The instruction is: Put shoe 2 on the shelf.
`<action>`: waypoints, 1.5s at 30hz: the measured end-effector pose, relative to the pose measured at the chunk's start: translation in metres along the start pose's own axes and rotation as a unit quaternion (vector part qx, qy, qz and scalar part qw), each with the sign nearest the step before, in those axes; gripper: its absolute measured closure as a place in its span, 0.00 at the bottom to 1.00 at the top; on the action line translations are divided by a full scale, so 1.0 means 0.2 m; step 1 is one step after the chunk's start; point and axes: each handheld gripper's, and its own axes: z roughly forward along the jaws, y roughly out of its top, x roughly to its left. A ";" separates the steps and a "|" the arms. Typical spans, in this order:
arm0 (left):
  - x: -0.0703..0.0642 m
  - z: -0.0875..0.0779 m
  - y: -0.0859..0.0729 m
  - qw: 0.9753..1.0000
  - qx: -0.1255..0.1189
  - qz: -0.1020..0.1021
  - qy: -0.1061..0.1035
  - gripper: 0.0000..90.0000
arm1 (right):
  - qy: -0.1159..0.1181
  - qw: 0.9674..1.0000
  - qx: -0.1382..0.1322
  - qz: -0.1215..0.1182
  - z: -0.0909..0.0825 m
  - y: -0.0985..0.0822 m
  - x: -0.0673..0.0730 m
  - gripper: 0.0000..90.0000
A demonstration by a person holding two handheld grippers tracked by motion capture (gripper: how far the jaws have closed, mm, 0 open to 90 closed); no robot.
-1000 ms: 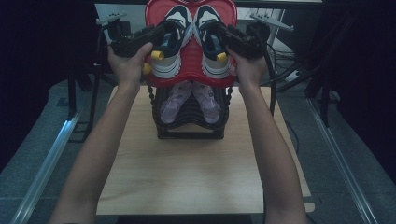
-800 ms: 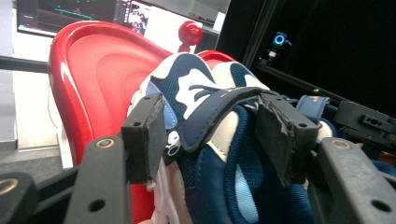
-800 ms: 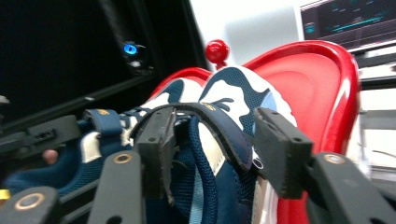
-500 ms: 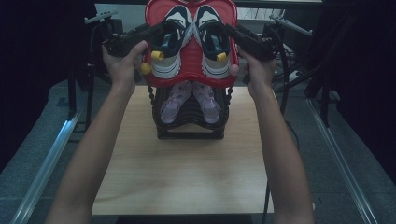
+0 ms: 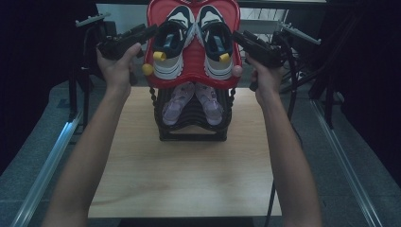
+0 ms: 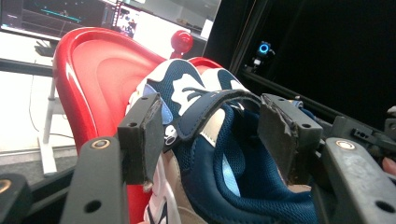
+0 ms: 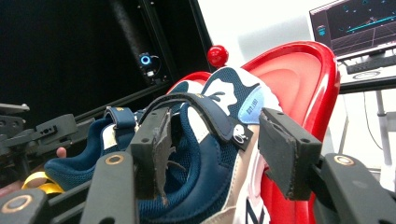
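Both sets of fingers have just opened off the navy-and-white strap sneakers on the red plastic rack tier. Left gripper and right gripper now gape beside them; placement looks finished.

Wooden table on grey floor, dark surroundings.

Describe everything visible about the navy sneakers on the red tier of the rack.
The navy sneakers are a small pair, dark blue mesh with white patches, pale grey-white soles, a light-blue tongue label and a hook-and-loop strap across each. They lie side by side, toes toward the raised back of the glossy red tier, heels toward the person. Something yellow sits in each opening. The left gripper and right gripper flank them; each one's open jaws straddle a shoe's collar, and the pads look clear of it.
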 end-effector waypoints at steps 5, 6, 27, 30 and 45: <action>0.00 -0.04 0.00 1.000 -0.004 -0.006 -0.011 0.45 | 0.009 1.000 -0.012 0.006 -0.05 -0.01 -0.01 0.50; 0.00 -0.05 -0.01 1.000 -0.006 -0.010 -0.015 0.45 | 0.012 1.000 -0.015 0.006 -0.06 -0.01 -0.02 0.50; 0.08 -0.24 -0.12 0.999 -0.017 -0.027 -0.037 0.45 | 0.037 0.998 -0.037 0.019 -0.21 -0.12 -0.07 0.51; 0.10 -0.27 -0.15 0.999 -0.018 -0.029 -0.038 0.45 | 0.037 0.998 -0.035 0.021 -0.23 -0.15 -0.08 0.51; 0.19 -0.39 -0.34 0.999 -0.002 -0.037 -0.032 0.44 | 0.035 0.999 -0.029 0.030 -0.32 -0.34 -0.13 0.52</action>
